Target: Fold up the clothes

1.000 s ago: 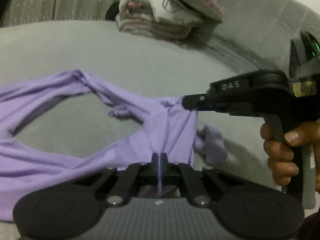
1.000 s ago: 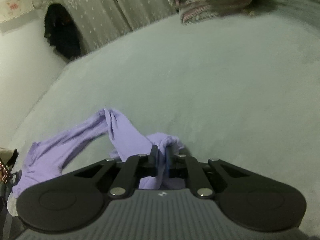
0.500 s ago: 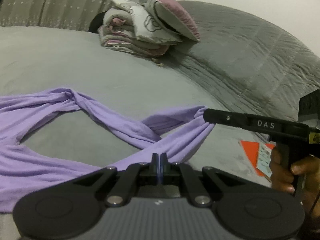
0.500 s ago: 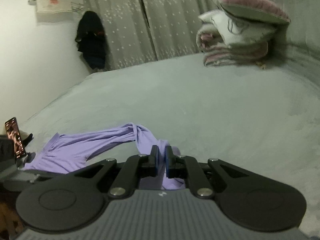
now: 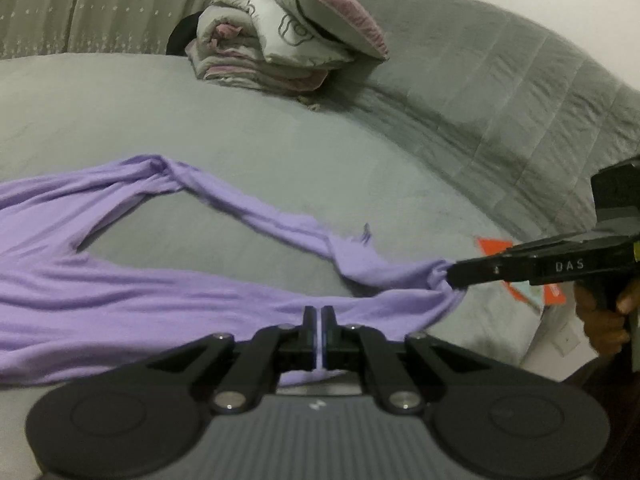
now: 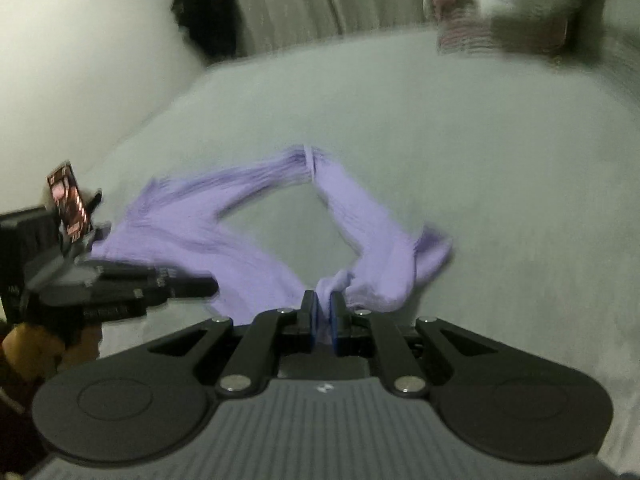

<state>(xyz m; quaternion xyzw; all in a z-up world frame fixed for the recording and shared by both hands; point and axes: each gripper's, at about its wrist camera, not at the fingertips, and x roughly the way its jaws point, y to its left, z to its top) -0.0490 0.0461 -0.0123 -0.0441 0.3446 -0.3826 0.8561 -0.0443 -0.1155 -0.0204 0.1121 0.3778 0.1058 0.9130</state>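
Garment: a lilac top [image 5: 140, 304], thin knit, twisted into ropes around a wide opening through which the bed shows.
Position: on the grey bed [image 5: 280, 148], on the near side of the stack of folded bedding [image 5: 280, 48] and well apart from it; the near edge is lifted clear of the bed by both tools.
Left hand-held gripper [image 5: 320, 320]: jaws pressed together, pinching the near edge of the top.
Right hand-held gripper [image 6: 323, 308]: jaws nearly together, pinching a bunched corner of the top; seen from the left wrist view, that corner is drawn toward the side away from the bedding stack's curtain end.
Handling, judged: light, limp, no stiffness; it will sag and twist between grip points and slide easily on the cover. Not fragile.
Where to hold, judged: at hems or shoulder seams, both points on one edge, to pull the twist out.
Long axis: runs sideways across the bed, roughly parallel to the front of the bedding stack.
Direction: which end is the neck cannot be told; the right wrist view is blurred.
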